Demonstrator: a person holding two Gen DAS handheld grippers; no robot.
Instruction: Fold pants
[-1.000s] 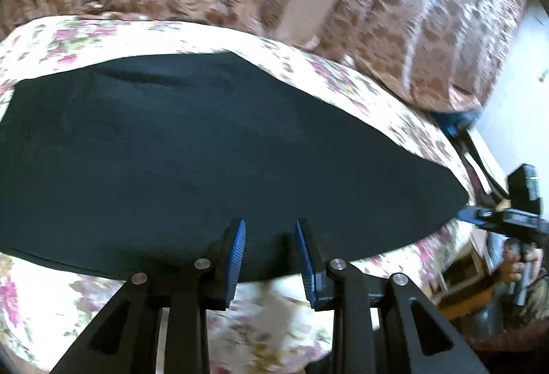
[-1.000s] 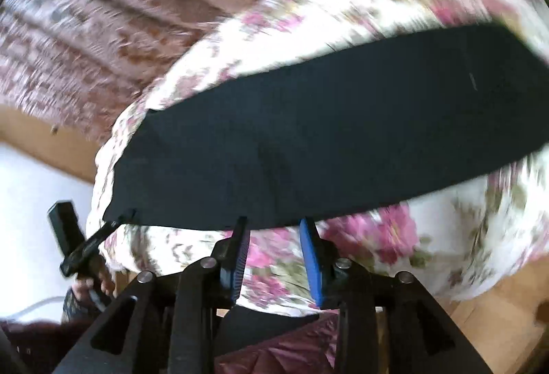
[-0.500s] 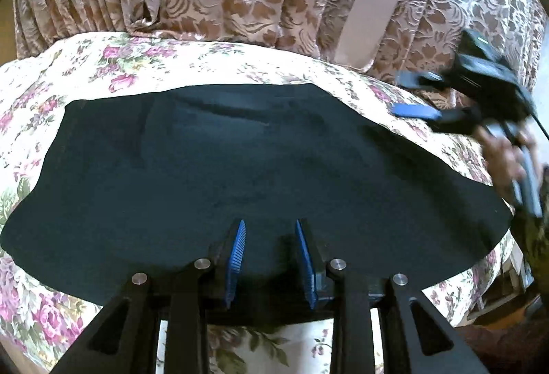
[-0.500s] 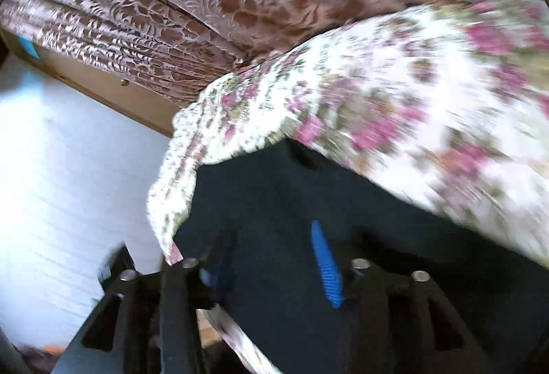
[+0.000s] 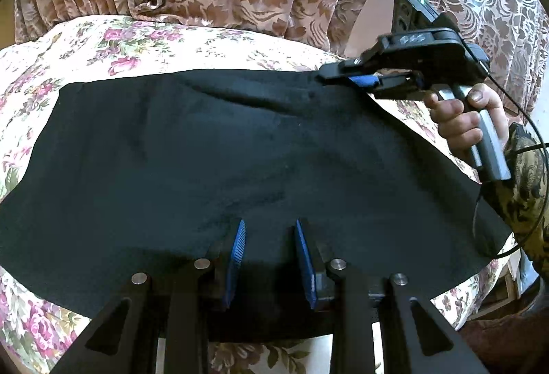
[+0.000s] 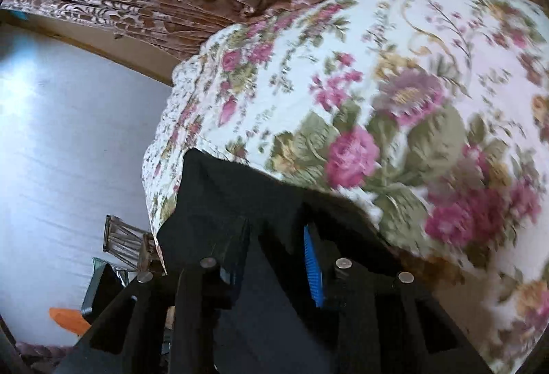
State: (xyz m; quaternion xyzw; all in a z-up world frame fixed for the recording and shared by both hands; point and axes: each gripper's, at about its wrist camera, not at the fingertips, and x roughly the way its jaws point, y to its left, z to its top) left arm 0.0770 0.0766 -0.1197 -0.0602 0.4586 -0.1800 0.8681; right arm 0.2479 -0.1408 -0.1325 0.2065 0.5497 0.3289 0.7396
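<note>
Black pants [image 5: 219, 161] lie flat on the floral bedspread [image 5: 144, 44]. At two o'clock the right gripper [image 5: 346, 76] is closing on their far edge, seemingly catching cloth; pinch both layers. The left gripper [image 5: 269, 253] hovers part-open, empty.

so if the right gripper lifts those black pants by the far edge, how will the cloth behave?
Likely floppy: the black pants lie flat on the floral bedspread with soft creases, so they should drape and sag. Probably light, thin cloth. The right gripper is closing with the edge between its jaws; a pinch there may raise only a corner while the rest drags.
</note>
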